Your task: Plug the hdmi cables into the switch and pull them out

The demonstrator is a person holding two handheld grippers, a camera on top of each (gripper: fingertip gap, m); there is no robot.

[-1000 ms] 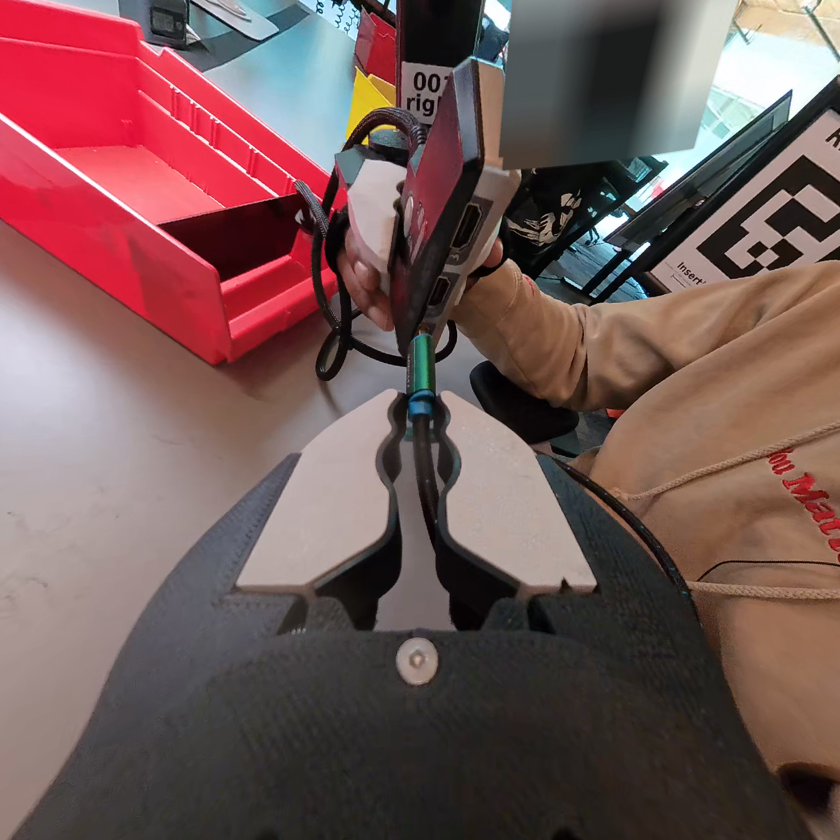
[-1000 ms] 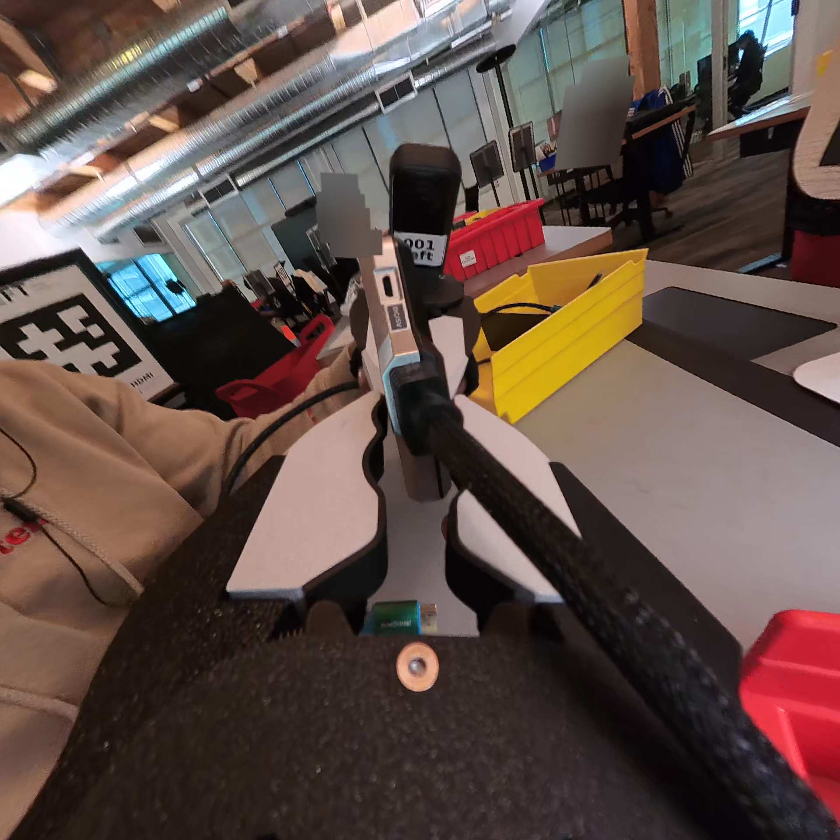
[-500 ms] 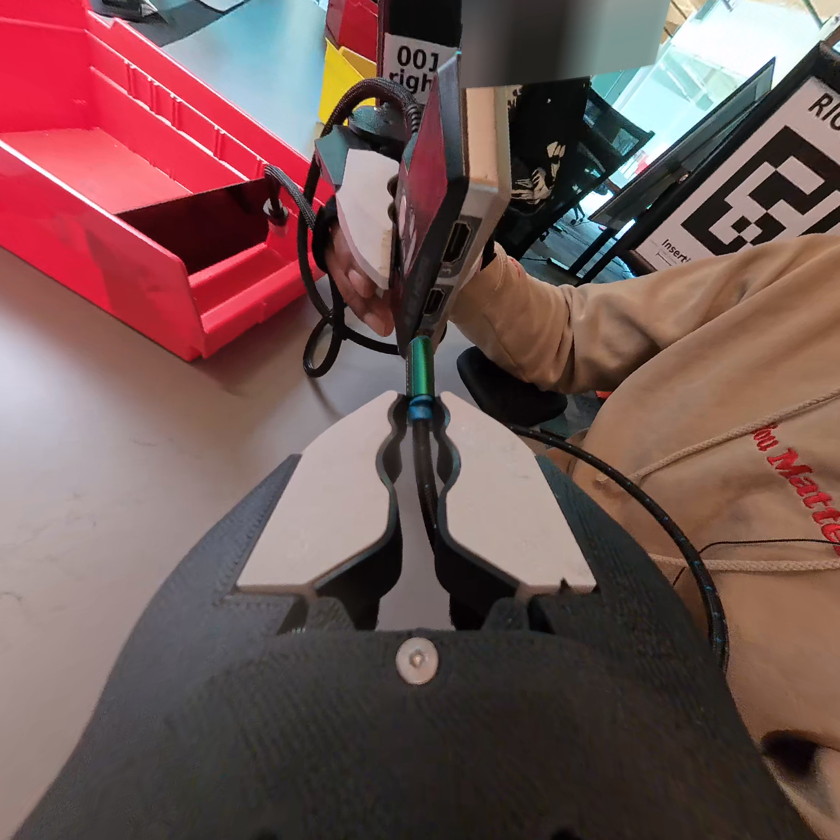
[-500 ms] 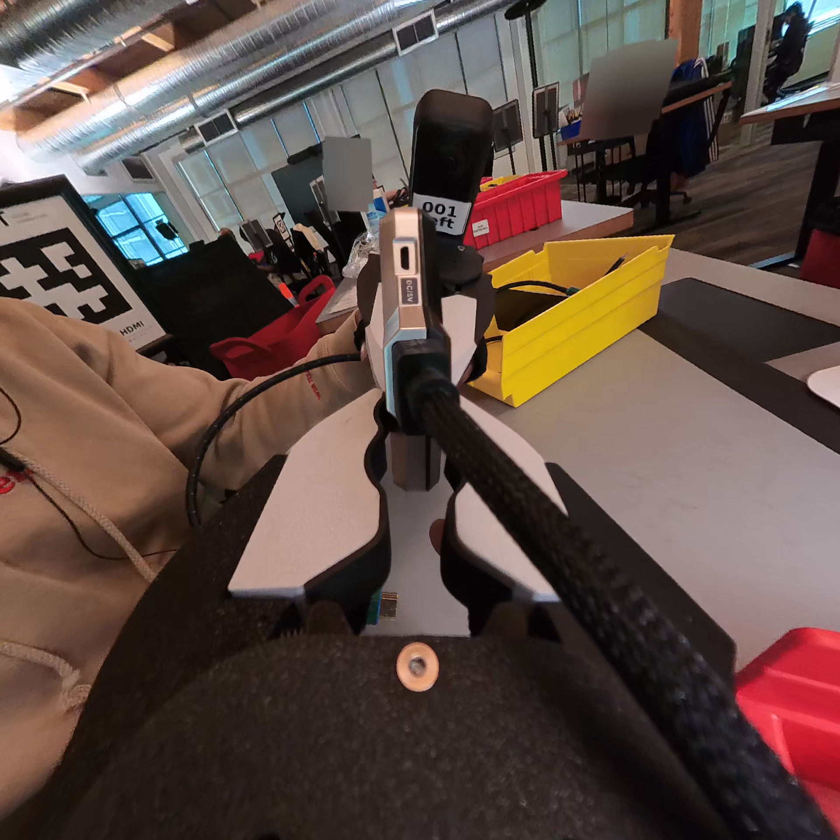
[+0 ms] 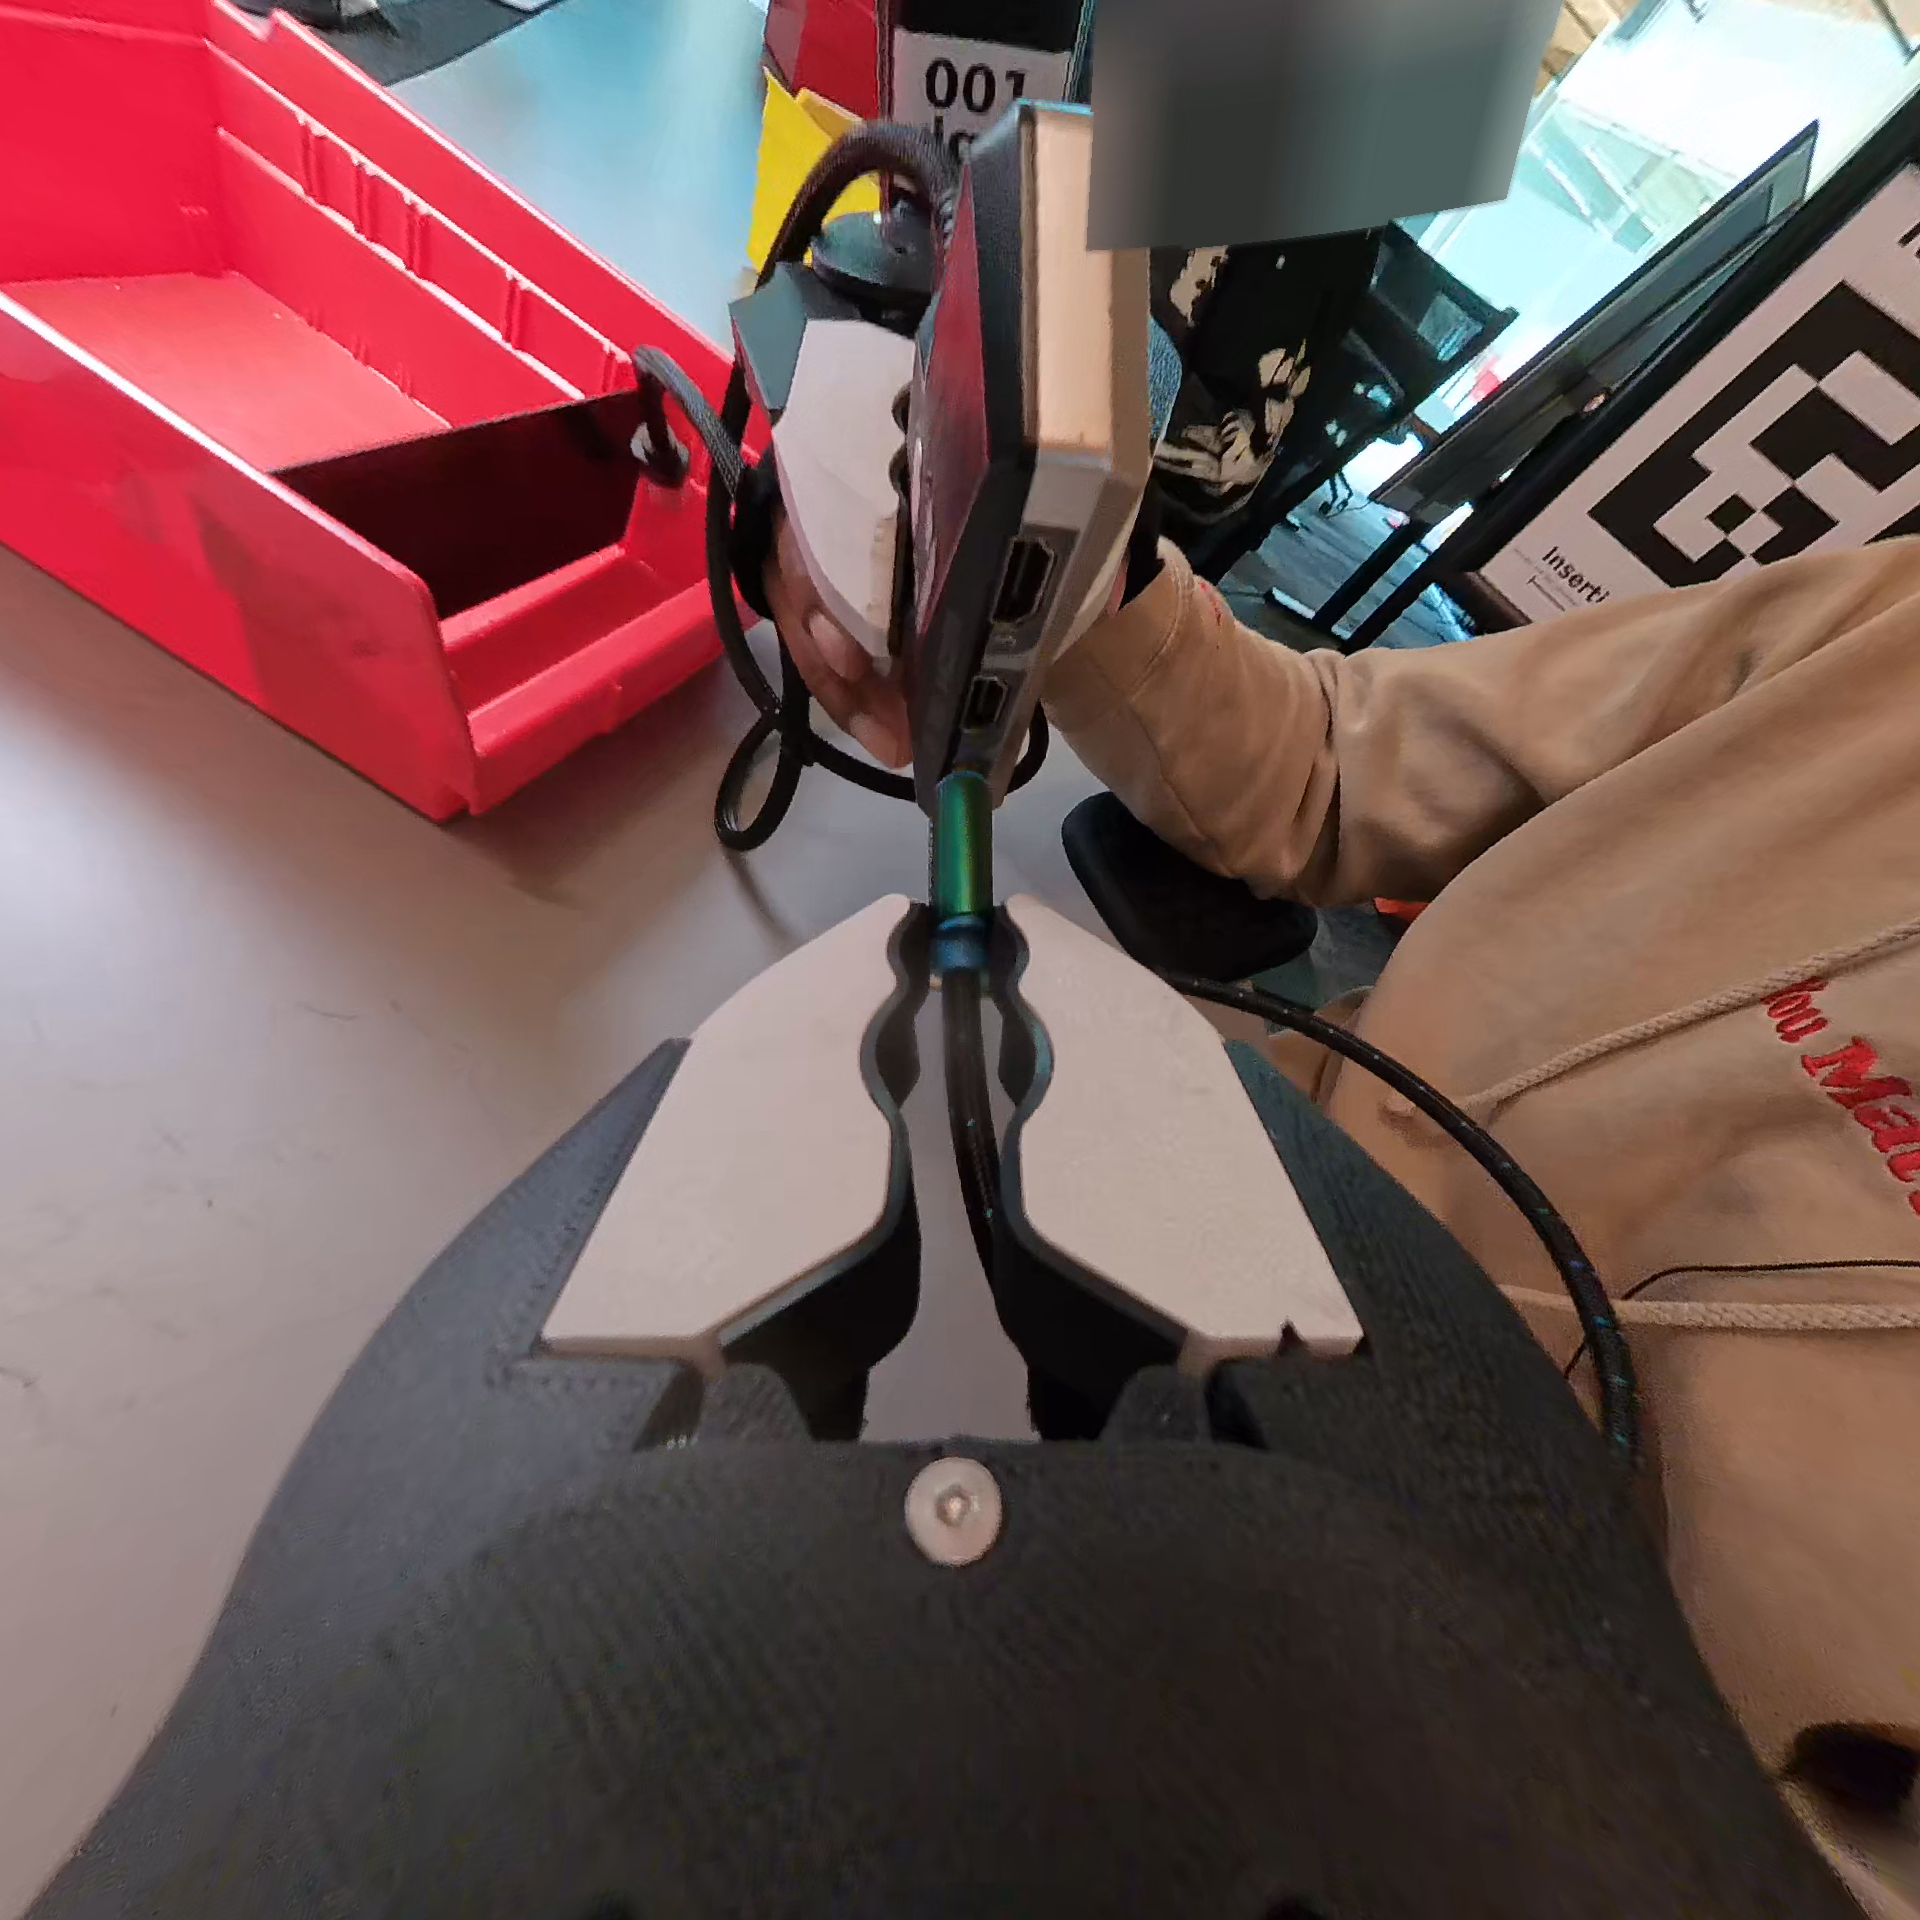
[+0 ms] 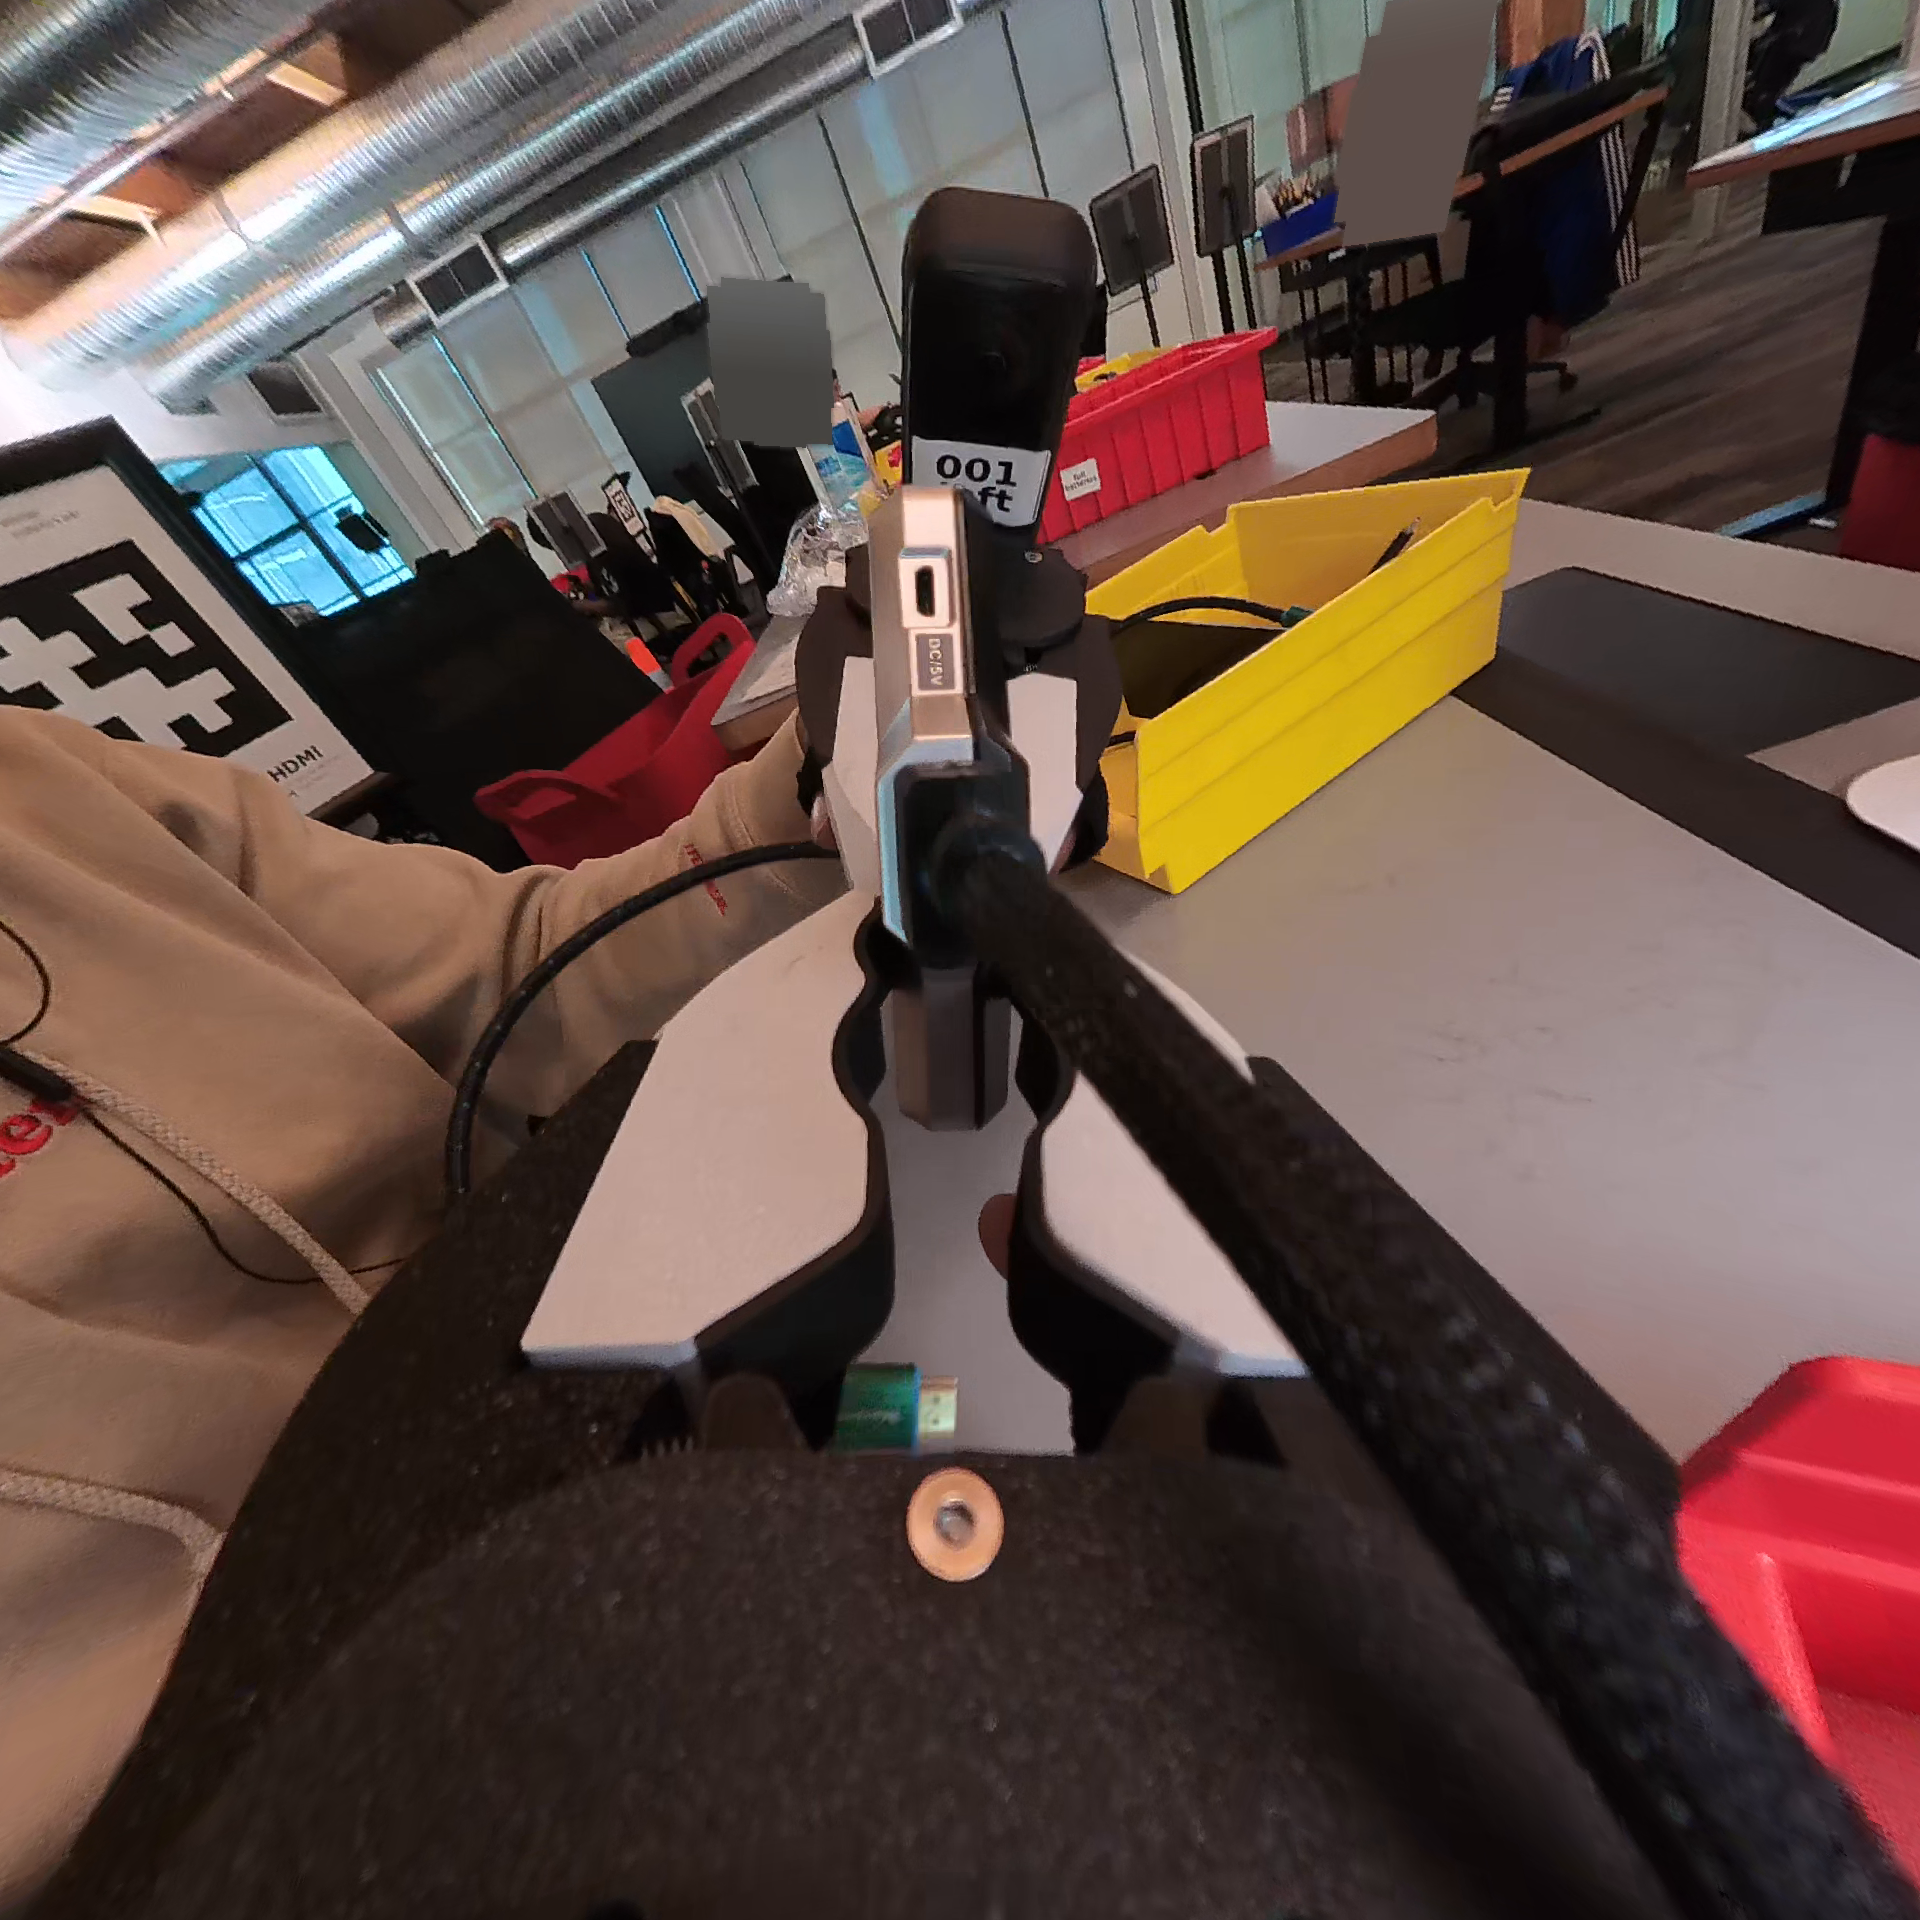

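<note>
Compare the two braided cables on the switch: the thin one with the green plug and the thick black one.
The thin cable ends in a green plug at the switch; the thick black cable ends in a black plug. The thin cable sits between the left gripper fingers; the thick cable runs free past the right gripper, which clamps the switch. Both are braided and dark.

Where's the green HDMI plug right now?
In the left wrist view, the green HDMI plug sits centre frame, pinched at its rear by the left claw, its tip at the bottom port of the switch held by the right claw.
</note>
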